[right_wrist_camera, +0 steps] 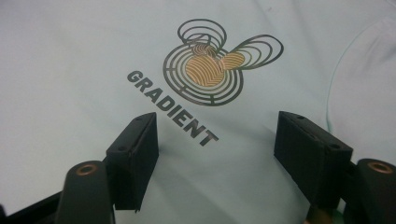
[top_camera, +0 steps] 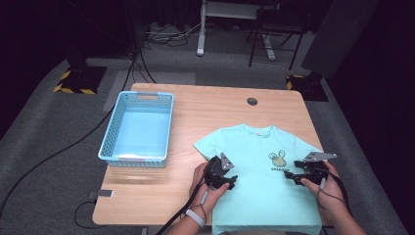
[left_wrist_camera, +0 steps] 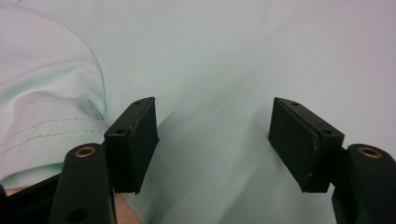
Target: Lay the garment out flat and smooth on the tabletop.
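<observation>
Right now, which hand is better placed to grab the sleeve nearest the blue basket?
Left. The left gripper sits open beside that sleeve of the T-shirt; the right gripper is across the shirt.

Both hands reach in low, the left gripper (top_camera: 230, 182) and right gripper (top_camera: 289, 175) with jaws parted.

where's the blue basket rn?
High view: the blue basket sits on the table's left side, apart from the mint T-shirt to its right.
</observation>
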{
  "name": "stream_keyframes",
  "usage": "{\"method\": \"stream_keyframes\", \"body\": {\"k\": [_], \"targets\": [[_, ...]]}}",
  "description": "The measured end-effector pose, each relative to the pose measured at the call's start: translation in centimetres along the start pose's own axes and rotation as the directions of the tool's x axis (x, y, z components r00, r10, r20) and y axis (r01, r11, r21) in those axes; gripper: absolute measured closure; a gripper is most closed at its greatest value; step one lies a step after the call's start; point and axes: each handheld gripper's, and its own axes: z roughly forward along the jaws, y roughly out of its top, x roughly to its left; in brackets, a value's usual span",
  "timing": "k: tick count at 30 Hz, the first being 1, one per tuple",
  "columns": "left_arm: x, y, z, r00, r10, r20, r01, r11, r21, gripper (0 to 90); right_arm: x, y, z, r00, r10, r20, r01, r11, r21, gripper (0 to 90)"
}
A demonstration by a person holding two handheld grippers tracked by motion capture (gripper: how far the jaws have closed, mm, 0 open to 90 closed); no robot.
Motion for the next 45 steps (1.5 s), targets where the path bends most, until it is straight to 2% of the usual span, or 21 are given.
{"method": "stream_keyframes", "body": {"k": [4,5,10,11,18,27,31,32,33,36,40,42,44,45], "targets": [[1.6,0.5,0.5,0.9999,-0.004,-0.01,0.004,1.0,0.002,32.7,-0.8,1.0,1.0,1.0,-0.002,0.0,0.002,1.0,-0.009,29.7],[1.6,0.5,0.5,0.9999,-0.004,-0.01,0.004,1.0,0.002,32.7,-1.0,1.3,1.3,1.0,-0.002,0.001,0.002,0.9999,-0.012,29.6],[4.3,1.5,1.4,0.9996,-0.017,-0.024,0.017,0.9999,0.001,32.6,-2.0,2.6,2.6,1.0,0.005,0.001,-0.005,0.9996,-0.028,29.5],[4.3,1.5,1.4,0.9996,-0.017,-0.024,0.017,0.9999,0.001,32.6,-2.1,2.9,2.9,1.0,0.004,0.001,-0.004,0.9997,-0.024,29.4],[6.9,2.5,2.4,0.9987,-0.035,-0.038,0.035,0.9994,0.002,32.6,-3.5,4.5,4.3,1.0,-0.002,-0.006,0.002,0.9997,-0.024,29.2],[9.0,3.8,3.7,0.9969,-0.052,-0.059,0.052,0.9986,-0.001,32.5,-6.2,7.2,6.6,1.0,-0.005,-0.006,0.004,0.9999,-0.013,29.2],[9.6,4.0,4.0,0.9945,-0.069,-0.079,0.069,0.9976,0.001,32.1,-6.9,8.2,7.3,0.9999,-0.007,-0.007,0.007,1.0,0.004,27.7],[9.5,4.0,3.7,0.9925,-0.082,-0.091,0.083,0.9965,0.007,30.9,-6.8,8.4,7.2,1.0,-0.007,-0.007,0.007,0.9998,0.02,29.2],[9.4,3.8,3.3,0.9926,-0.08,-0.091,0.081,0.9967,0.002,34.5,-6.7,8.4,6.9,1.0,-0.007,-0.006,0.008,0.9997,0.024,32.0],[8.5,3.5,2.4,0.9937,-0.049,-0.101,0.049,0.9988,0.002,34.7,-6.1,8.0,5.7,0.9996,-0.027,0.012,0.026,0.9991,0.034,29.9],[6.7,2.8,1.3,0.9979,-0.021,-0.062,0.023,0.9994,0.027,33.3,-4.7,6.6,3.7,0.9983,-0.058,-0.009,0.059,0.9969,0.053,26.7],[5.9,2.3,1.2,0.9987,-0.009,-0.05,0.012,0.9981,0.061,33.3,-4.1,5.6,3.2,0.9982,-0.052,-0.03,0.055,0.9956,0.077,26.4],[5.3,1.8,0.9,0.9991,-0.008,-0.042,0.011,0.9983,0.057,33.7,-3.6,4.7,3.0,0.998,-0.049,-0.039,0.053,0.9933,0.103,25.2],[5.2,1.7,0.9,0.9989,-0.015,-0.043,0.017,0.9985,0.051,33.7,-3.4,4.2,2.9,0.9983,-0.047,-0.034,0.05,0.9948,0.088,23.3]]}}
